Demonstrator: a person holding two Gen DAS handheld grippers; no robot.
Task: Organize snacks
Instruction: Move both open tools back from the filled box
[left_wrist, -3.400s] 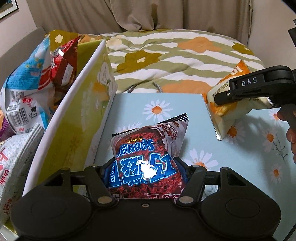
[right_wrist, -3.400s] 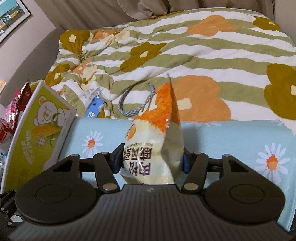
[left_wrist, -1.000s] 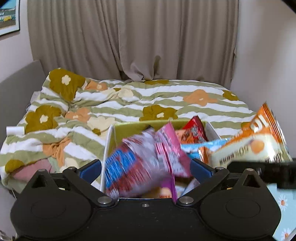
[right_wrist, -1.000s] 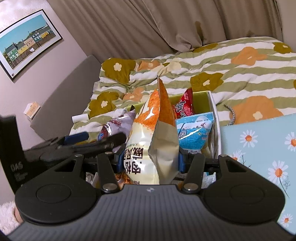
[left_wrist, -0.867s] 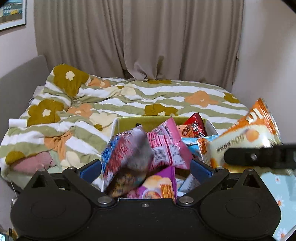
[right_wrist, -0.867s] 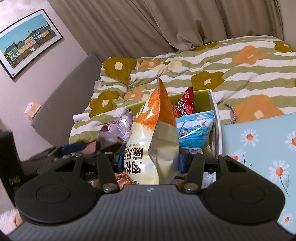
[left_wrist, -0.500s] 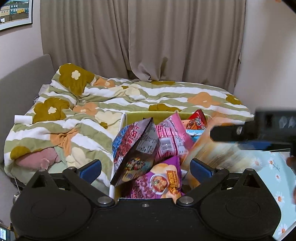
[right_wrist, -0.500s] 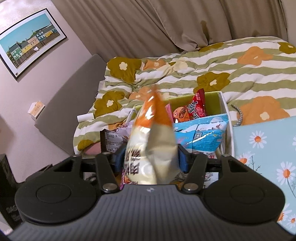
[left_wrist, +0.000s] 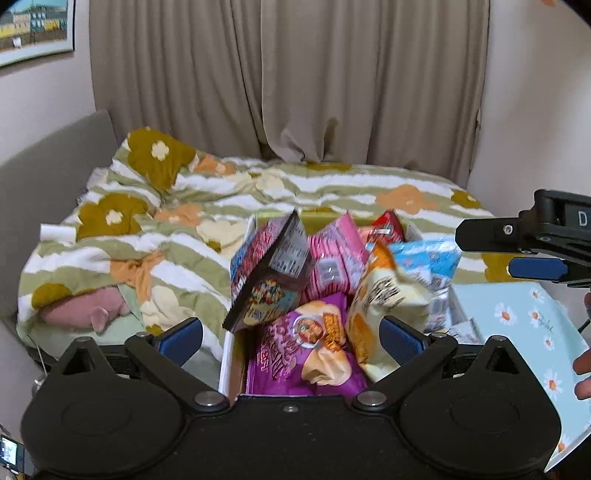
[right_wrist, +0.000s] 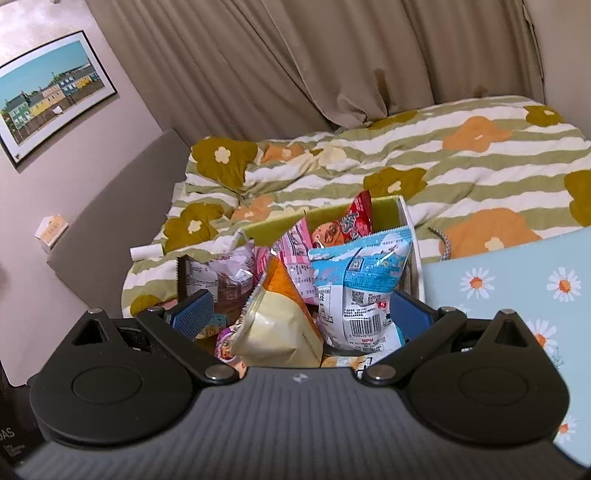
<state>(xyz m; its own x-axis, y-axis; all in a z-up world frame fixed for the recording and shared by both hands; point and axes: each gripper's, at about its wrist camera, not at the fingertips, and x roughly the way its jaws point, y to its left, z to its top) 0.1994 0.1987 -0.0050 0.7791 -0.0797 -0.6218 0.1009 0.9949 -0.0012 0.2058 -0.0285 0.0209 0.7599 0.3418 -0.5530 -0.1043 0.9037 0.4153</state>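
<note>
A cardboard snack box (left_wrist: 227, 363) (right_wrist: 404, 210) stands beside the bed, full of snack bags. The orange-and-cream bag (left_wrist: 384, 295) (right_wrist: 280, 317) lies loose on top of the pile, free of both grippers. The dark red bag (left_wrist: 269, 269) leans over the box's left wall. A pink bag (left_wrist: 334, 258), a purple bag (left_wrist: 306, 354) and a light blue bag (right_wrist: 364, 284) fill the rest. My left gripper (left_wrist: 291, 338) is open and empty above the box. My right gripper (right_wrist: 301, 310) is open and empty above the box; it also shows in the left wrist view (left_wrist: 517, 251).
A light blue table with daisies (left_wrist: 517, 321) (right_wrist: 517, 280) adjoins the box on the right. A bed with a green, white and orange flowered quilt (left_wrist: 184, 229) (right_wrist: 461, 155) lies behind. Curtains (left_wrist: 288, 81) hang at the back wall.
Both grippers lifted their bags from the table over the box. The left one let go of the dark red bag first; the right one has now opened and dropped the orange-and-cream bag.
</note>
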